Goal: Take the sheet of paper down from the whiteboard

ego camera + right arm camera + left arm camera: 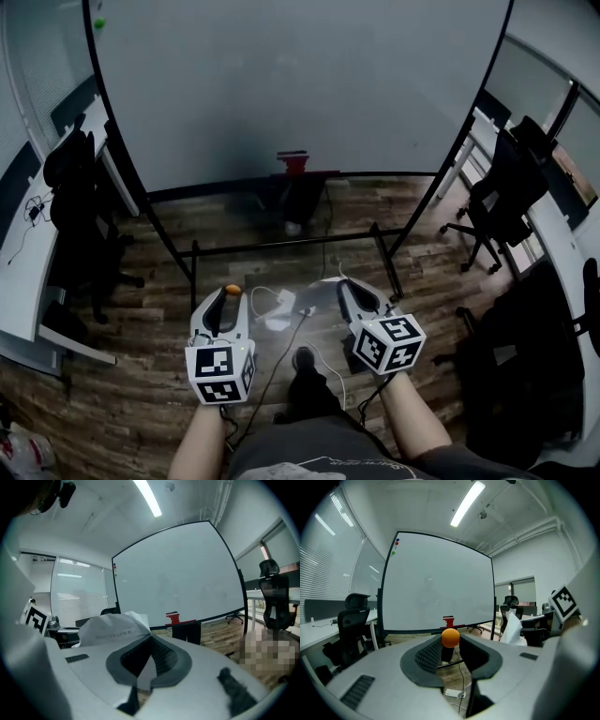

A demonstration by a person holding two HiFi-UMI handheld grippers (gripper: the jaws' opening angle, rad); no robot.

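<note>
Between the pressed-together pads of the right tool sat the crumpled white sheet of paper, already off the wide black-framed whiteboard, which stood bare ahead. The left tool pinched a small orange ball. Removal looked done; next, both loads wanted setting down.

Whiteboard ahead (left chair, right chair flanking).
</note>
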